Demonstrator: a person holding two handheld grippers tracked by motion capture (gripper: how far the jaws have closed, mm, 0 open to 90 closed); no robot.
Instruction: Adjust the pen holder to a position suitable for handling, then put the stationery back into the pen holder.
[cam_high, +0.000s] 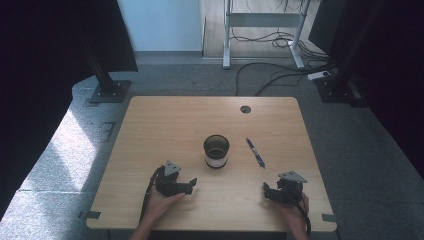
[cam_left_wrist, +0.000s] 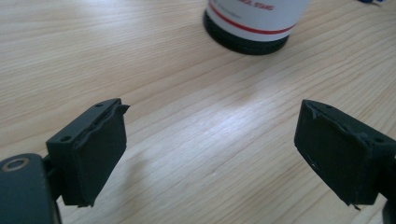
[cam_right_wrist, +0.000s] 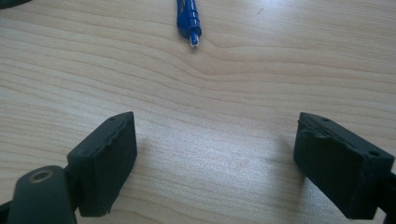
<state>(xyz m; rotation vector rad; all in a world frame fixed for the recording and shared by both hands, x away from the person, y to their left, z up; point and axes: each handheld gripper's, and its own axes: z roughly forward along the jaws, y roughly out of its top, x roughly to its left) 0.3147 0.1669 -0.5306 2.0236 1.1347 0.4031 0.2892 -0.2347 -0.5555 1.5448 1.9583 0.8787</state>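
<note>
A black cup with a white label (cam_high: 216, 151) stands upright near the middle of the wooden table (cam_high: 165, 120); its base with a red stripe (cam_left_wrist: 252, 23) is ahead of my left gripper. A blue pen (cam_high: 255, 152) lies to the cup's right, and its tip (cam_right_wrist: 189, 18) points toward my right gripper. My left gripper (cam_high: 191, 184) (cam_left_wrist: 212, 107) rests low over the table in front of the cup and to its left, open, with bare wood between its pads. Near the front right edge my right gripper (cam_high: 266, 190) (cam_right_wrist: 215, 119) is also open, with nothing between its pads.
A round cable hole (cam_high: 245, 109) sits near the table's far edge. Beyond the table are black stand bases (cam_high: 107, 90), a white frame (cam_high: 262, 30) and cables on the grey floor (cam_high: 280, 75). A person's hands hold both grippers at the front edge.
</note>
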